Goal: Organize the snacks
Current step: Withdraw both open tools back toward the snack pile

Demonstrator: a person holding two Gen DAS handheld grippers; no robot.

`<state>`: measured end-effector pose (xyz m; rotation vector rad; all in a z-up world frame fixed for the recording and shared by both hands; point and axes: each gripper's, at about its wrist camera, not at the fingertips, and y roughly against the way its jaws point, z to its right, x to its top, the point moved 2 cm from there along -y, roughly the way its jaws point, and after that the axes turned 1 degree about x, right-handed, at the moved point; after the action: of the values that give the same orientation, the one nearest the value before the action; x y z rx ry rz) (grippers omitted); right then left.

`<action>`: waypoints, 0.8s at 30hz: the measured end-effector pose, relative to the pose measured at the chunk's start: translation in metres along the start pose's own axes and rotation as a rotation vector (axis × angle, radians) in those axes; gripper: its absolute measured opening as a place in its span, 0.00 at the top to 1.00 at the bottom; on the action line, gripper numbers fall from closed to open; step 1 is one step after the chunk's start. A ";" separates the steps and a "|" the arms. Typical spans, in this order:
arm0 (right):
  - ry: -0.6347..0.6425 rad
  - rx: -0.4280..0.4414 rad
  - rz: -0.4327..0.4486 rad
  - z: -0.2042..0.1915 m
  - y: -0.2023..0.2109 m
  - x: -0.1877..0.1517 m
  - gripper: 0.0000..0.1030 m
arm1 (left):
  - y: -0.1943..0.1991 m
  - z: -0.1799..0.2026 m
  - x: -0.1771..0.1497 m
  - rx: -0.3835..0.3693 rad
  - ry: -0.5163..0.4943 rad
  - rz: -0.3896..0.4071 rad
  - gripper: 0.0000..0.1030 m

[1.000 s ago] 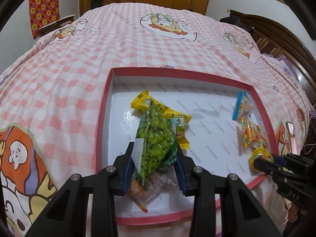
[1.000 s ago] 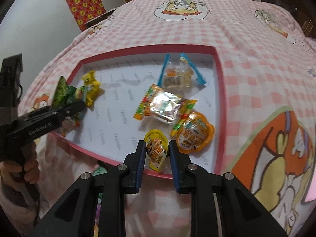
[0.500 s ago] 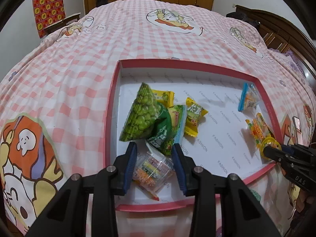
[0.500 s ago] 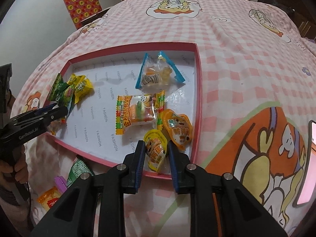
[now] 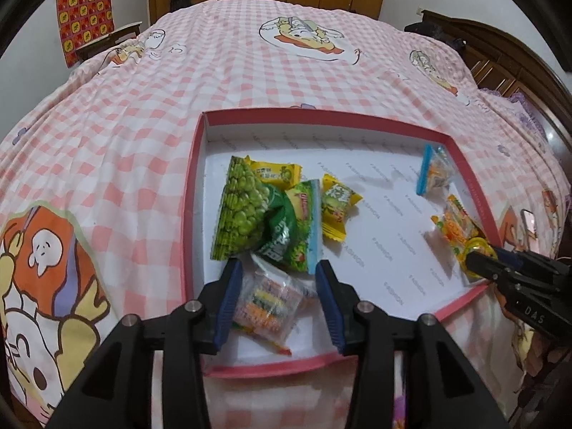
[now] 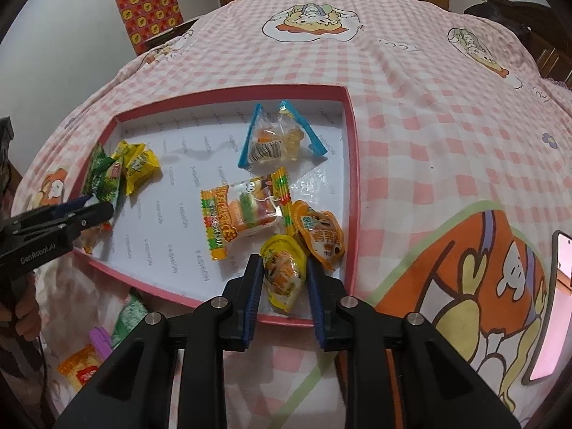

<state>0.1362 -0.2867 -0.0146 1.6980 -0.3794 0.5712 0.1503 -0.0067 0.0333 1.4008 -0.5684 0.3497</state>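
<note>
Between the right gripper's (image 6: 281,282) blue fingers (image 6: 253,293) sits the yellow jelly cup (image 6: 283,274), at the near right corner of the pink-rimmed tray (image 6: 352,164). Fingers flank the cup on both sides; whether the pads press it cannot be told, though the gap is about the cup's width. Cup's long axis runs roughly along the fingers, pointing into the tray. Just beyond and touching it lies the orange jelly cup (image 6: 320,233), then the burger gummy pack (image 6: 240,221), then the blue-edged candy bag (image 6: 277,139) toward the far wall.

Left gripper (image 5: 276,296): fingers spread, holding nothing. The clear candy pack (image 5: 266,302) lies flat on the tray floor between them, at the near left corner, not lifted. Just ahead of the fingertips, the green pea bag (image 5: 243,211) overlaps the dark green packet (image 5: 291,234); two yellow candies (image 5: 338,207) lie behind and to the right.

Judgement: the right gripper is the one placed to act. Its cup is already in the tray, so the next move is likely release or a small shift. Outside the tray, loose snacks (image 6: 128,316) lie on the bed (image 6: 411,114) below its near left edge, nearer the left gripper.
</note>
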 end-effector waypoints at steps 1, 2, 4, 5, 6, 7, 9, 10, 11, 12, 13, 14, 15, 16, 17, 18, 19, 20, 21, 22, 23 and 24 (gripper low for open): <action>-0.010 0.021 0.009 -0.001 0.002 0.000 0.65 | 0.003 0.000 -0.001 -0.007 0.001 -0.002 0.45; -0.017 0.037 0.015 -0.001 0.005 0.000 0.62 | 0.006 0.000 -0.002 -0.011 0.003 0.000 0.43; -0.025 0.062 0.029 -0.003 0.010 -0.002 0.51 | 0.013 0.001 -0.005 -0.023 0.010 0.011 0.39; -0.023 0.066 0.039 -0.006 0.013 -0.003 0.50 | 0.017 0.002 -0.007 -0.025 0.012 0.016 0.38; -0.022 0.067 0.045 -0.008 0.015 -0.004 0.49 | 0.020 0.003 -0.008 -0.028 0.013 0.021 0.37; -0.021 0.070 0.051 -0.009 0.018 -0.005 0.49 | 0.025 0.004 -0.010 -0.034 0.013 0.029 0.37; -0.027 0.081 0.064 -0.012 0.024 -0.008 0.49 | 0.034 0.005 -0.013 -0.041 0.017 0.043 0.35; -0.030 0.086 0.071 -0.012 0.027 -0.009 0.49 | 0.037 0.006 -0.014 -0.045 0.018 0.048 0.34; -0.032 0.091 0.075 -0.013 0.030 -0.011 0.49 | 0.041 0.007 -0.017 -0.049 0.019 0.052 0.33; -0.033 0.098 0.081 -0.013 0.033 -0.012 0.49 | 0.044 0.008 -0.018 -0.050 0.019 0.054 0.33; -0.035 0.103 0.087 -0.014 0.036 -0.013 0.49 | 0.047 0.010 -0.021 -0.053 0.018 0.052 0.33; -0.038 0.108 0.095 -0.014 0.040 -0.015 0.49 | 0.051 0.012 -0.024 -0.058 0.016 0.051 0.33; -0.041 0.112 0.102 -0.014 0.043 -0.017 0.49 | 0.053 0.013 -0.025 -0.063 0.015 0.052 0.33; -0.045 0.115 0.105 -0.014 0.045 -0.018 0.49 | 0.057 0.015 -0.029 -0.067 0.012 0.053 0.33; -0.050 0.121 0.108 -0.014 0.048 -0.020 0.49 | 0.060 0.017 -0.032 -0.070 0.006 0.054 0.33; -0.055 0.126 0.109 -0.015 0.051 -0.024 0.49 | 0.062 0.019 -0.035 -0.073 0.002 0.054 0.33; -0.057 0.129 0.109 -0.016 0.053 -0.027 0.49 | 0.064 0.021 -0.037 -0.075 0.000 0.052 0.33; -0.058 0.131 0.108 -0.016 0.054 -0.030 0.49 | 0.065 0.023 -0.041 -0.079 0.000 0.046 0.33; -0.059 0.132 0.106 -0.017 0.056 -0.032 0.49 | 0.066 0.025 -0.044 -0.085 0.000 0.039 0.33; -0.059 0.135 0.104 -0.018 0.057 -0.036 0.49 | 0.067 0.027 -0.047 -0.092 -0.001 0.033 0.33; -0.058 0.137 0.101 -0.018 0.058 -0.039 0.49 | 0.066 0.029 -0.050 -0.101 -0.003 0.024 0.33; -0.057 0.137 0.098 -0.019 0.059 -0.042 0.49 | 0.066 0.032 -0.053 -0.108 -0.007 0.014 0.33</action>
<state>0.0668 -0.2827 0.0124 1.8379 -0.4754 0.6329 0.0653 -0.0230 0.0595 1.2949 -0.5945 0.3214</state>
